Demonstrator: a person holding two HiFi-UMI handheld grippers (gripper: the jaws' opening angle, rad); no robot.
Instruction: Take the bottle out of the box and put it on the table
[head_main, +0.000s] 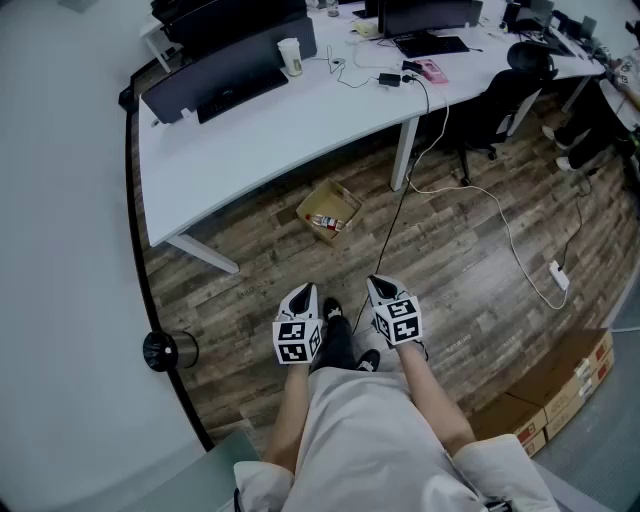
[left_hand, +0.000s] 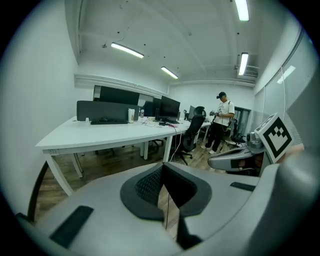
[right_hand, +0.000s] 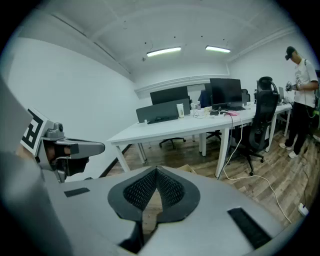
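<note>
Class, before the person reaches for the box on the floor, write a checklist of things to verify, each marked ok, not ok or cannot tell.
1. Find the box: ok; it stands open on the floor by the table.
2. See the bottle inside: cannot tell; something red and white lies there, too small to name.
3. Empty left hand-held gripper: ok; jaws together on nothing.
4. Empty right hand-held gripper: ok; jaws together on nothing.
5. Jaws open for a grasp: not ok; both shut.
6. Room on the table: ok; its near part is bare.
</note>
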